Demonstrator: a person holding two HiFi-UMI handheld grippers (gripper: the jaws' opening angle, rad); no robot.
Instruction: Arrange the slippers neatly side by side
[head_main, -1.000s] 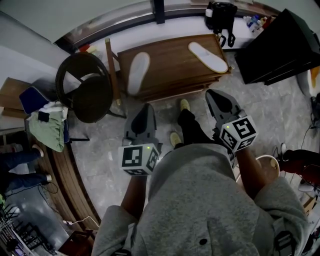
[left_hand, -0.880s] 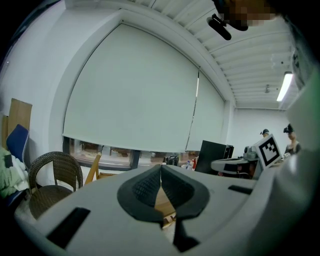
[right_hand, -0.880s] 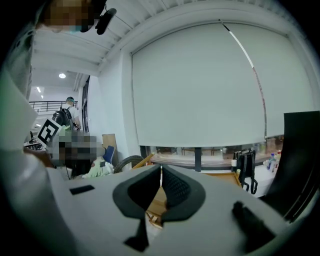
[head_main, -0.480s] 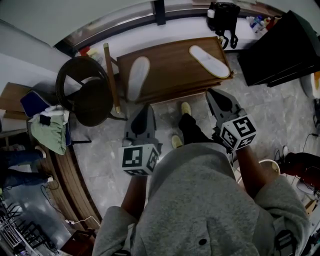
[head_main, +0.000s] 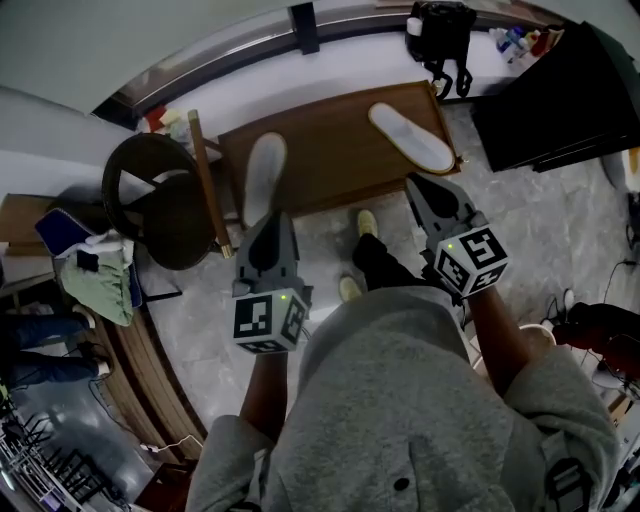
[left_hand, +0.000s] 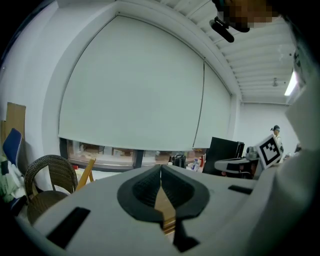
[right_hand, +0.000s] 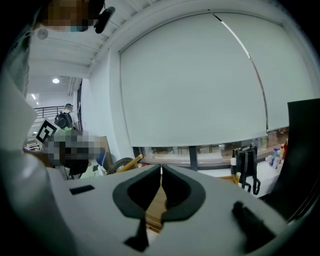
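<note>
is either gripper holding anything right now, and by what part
Nothing is held. The left gripper and right gripper both have jaws together and empty; the left slipper and right slipper lie on the wooden table.

We log a big, plain workroom dressed as a living space, with a marbled tile floor (head_main: 560, 230), a wide roller blind (left_hand: 135, 85) drawn over a long window and a strip light (left_hand: 290, 82) on a ribbed ceiling. Furnishings are few: a low wooden table (head_main: 330, 150), wicker chair (head_main: 150, 205), black cabinet (head_main: 550, 90), and a backpack (head_main: 440, 30) on the sill (head_main: 330, 65).
</note>
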